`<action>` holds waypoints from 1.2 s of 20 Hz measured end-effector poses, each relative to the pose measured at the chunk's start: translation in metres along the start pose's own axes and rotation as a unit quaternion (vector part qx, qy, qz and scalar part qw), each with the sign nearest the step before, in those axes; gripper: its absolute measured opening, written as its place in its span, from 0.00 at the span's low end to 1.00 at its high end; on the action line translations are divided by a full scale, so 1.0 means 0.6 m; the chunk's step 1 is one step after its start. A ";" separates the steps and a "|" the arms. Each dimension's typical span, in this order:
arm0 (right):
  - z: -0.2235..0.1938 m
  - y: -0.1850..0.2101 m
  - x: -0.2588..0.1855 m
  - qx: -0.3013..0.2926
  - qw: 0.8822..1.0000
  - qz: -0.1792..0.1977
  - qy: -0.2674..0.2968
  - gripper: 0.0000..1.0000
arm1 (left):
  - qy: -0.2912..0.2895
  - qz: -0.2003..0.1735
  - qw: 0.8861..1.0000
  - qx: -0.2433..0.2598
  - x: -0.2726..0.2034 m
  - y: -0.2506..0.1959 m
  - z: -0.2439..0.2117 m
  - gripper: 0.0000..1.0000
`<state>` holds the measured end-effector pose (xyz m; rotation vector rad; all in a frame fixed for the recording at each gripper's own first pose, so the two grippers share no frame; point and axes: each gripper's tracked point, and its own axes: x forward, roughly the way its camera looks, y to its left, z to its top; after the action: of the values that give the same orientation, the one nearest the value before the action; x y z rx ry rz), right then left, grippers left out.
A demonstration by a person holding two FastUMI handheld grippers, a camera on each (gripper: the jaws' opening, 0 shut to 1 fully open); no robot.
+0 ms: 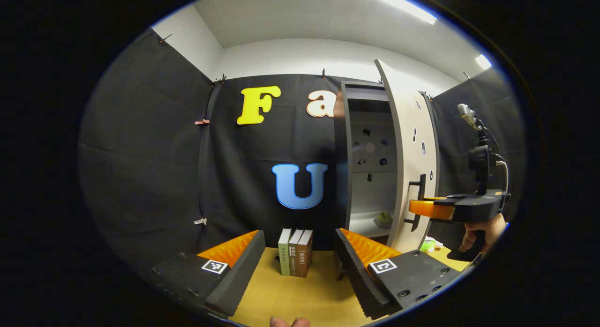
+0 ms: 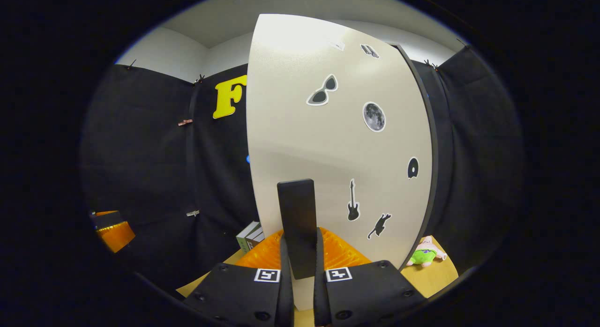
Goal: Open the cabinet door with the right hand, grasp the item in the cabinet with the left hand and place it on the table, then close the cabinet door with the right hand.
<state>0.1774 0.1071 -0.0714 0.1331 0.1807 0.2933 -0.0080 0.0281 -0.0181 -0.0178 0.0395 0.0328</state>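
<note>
The door handle of the open cabinet door is clamped between the right gripper fingers; a pale green item lies on the cabinet's lower shelf, while the left gripper is held wide open before the cabinet

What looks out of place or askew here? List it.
Nothing stands out. The cabinet door stands open because the right claw is shut on its handle. The books stand upright on the table.
</note>
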 end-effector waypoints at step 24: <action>0.026 -0.195 -0.131 -0.018 0.990 -0.140 -0.031 0.17 | -0.020 -0.075 0.997 0.002 0.079 -0.228 0.035 0.94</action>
<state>0.1385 -0.0288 -0.0619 0.0799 0.1297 0.0129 0.0448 -0.1067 0.0032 -0.0167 -0.0014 -0.1168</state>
